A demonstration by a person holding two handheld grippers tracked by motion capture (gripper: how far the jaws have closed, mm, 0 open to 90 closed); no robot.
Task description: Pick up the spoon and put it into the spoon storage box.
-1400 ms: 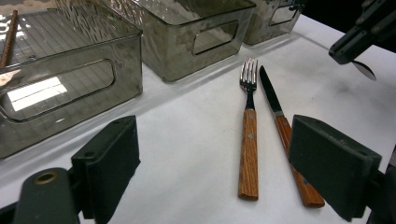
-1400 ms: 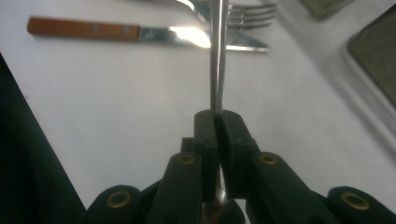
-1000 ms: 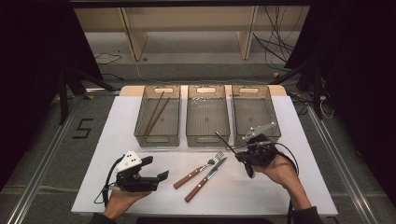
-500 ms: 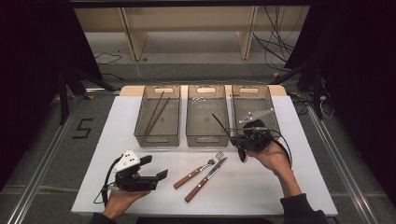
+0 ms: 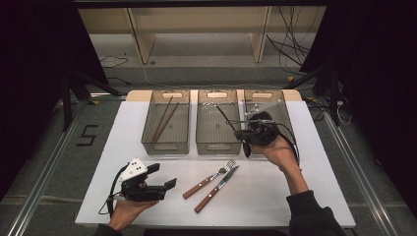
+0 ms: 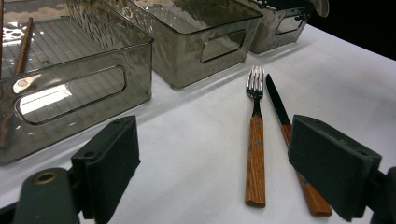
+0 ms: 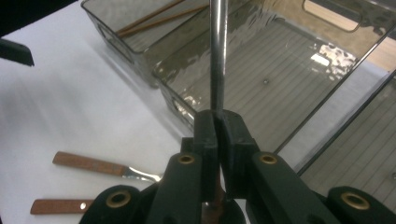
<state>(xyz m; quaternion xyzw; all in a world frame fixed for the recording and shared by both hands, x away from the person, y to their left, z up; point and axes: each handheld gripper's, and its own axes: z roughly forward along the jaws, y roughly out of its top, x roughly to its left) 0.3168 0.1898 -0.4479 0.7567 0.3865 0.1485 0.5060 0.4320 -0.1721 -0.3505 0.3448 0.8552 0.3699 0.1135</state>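
Observation:
My right gripper point(image 5: 239, 132) point(image 7: 218, 119) is shut on a thin utensil point(image 5: 223, 115) point(image 7: 218, 56) with a metal shaft and a wooden handle. It holds it in the air above the front of the middle bin point(image 5: 216, 146) point(image 7: 261, 84). The shaft points away over that bin, and its far end is cut off in the right gripper view. A wooden-handled fork point(image 5: 209, 179) point(image 6: 256, 140) and knife point(image 5: 216, 188) point(image 6: 280, 107) lie side by side on the white table. My left gripper point(image 5: 164, 176) point(image 6: 212, 158) rests open near the front left, its jaws facing the fork and knife.
Three clear grey bins stand in a row at the back. The left bin point(image 5: 166, 146) point(image 6: 70, 88) holds chopsticks point(image 5: 164, 118), and the right bin point(image 5: 265, 93) sits behind my right hand. White tabletop point(image 5: 319, 187) lies bare at the front right.
My right gripper has risen and moved away from the front of the table toward the bins, carrying the utensil. The left gripper, fork and knife have stayed put.

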